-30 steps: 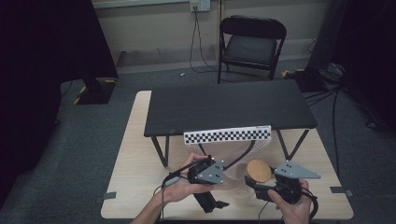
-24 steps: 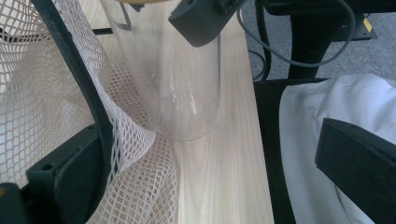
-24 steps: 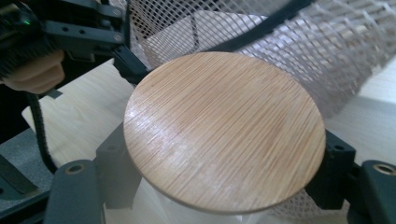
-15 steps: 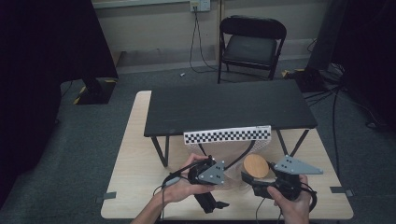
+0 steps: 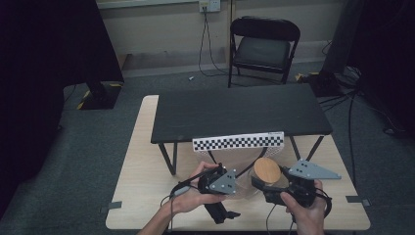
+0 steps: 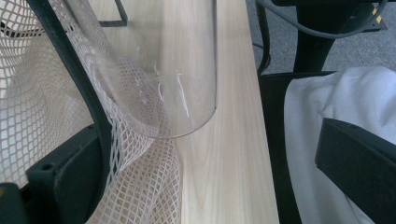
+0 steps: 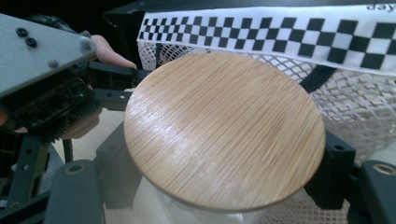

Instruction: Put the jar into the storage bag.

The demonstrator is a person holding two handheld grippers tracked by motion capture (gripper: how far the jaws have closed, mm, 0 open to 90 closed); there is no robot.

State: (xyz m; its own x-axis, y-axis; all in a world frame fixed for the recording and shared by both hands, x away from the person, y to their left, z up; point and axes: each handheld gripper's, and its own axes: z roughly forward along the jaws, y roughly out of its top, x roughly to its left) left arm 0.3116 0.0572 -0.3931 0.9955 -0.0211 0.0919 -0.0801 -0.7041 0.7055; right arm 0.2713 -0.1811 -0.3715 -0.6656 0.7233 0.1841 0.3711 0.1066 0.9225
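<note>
A clear jar [image 6: 187,93] topped by a round bamboo lid [image 7: 224,130] is held just above the pale wooden table [image 5: 147,171]. My right gripper [image 7: 224,179] is shut on the jar, with one black jaw on each side just under the lid [image 5: 266,170]. A white mesh bag [image 6: 28,93] with a black rim and a checkered band [image 5: 238,142] hangs beside the jar. My left gripper [image 6: 215,172] is open wide. The bag's rim lies over its left jaw, and the jar's bottom sits between the jaws without touching the right one. In the high view, the left gripper [image 5: 234,188] is close to the right gripper [image 5: 271,185].
A low black table [image 5: 240,110] stands on the wooden one, and the mesh bag hangs from its front edge. A black folding chair [image 5: 264,46] is behind it. The table's near edge and white cloth [image 6: 327,121] lie close to the left gripper.
The right gripper has carried the lidded jar a little left and forward, closer to the left gripper and the mesh bag. The left gripper has barely moved.
</note>
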